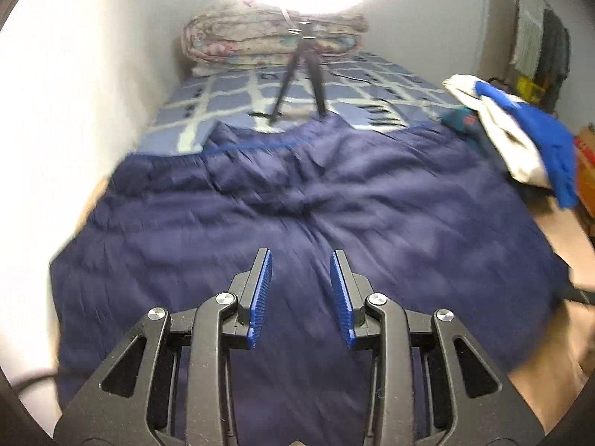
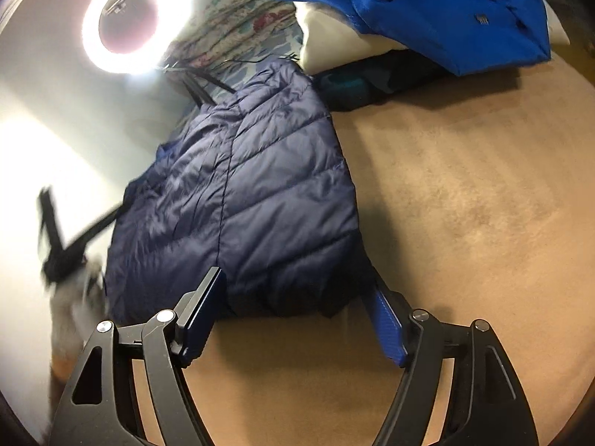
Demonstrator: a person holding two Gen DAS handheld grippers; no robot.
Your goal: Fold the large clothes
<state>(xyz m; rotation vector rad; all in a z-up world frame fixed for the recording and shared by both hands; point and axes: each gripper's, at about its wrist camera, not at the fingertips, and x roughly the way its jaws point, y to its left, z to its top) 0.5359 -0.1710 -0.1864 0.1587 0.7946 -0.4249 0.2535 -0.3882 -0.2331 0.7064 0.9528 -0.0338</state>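
Brown bed [image 2: 465, 193] carries the jacket [image 2: 238, 200] at frame centre. Both tongs, left [image 1: 300, 293] and right [image 2: 297, 316], gape empty; slick padding may slip from a shallow pinch.

A: From my left gripper [image 1: 300, 260], spread wide, the quilted navy down jacket [image 1: 297, 204] fills the ground ahead. A black tripod [image 1: 297, 74] stands just past its far edge.

B: On my right gripper [image 2: 297, 286] side, bare tan board [image 2: 465, 204] lies free to the jacket's right. The heap of royal-blue and white garments [image 2: 427, 11] blocks the far right corner; the white wall [image 2: 55, 141] closes the left.
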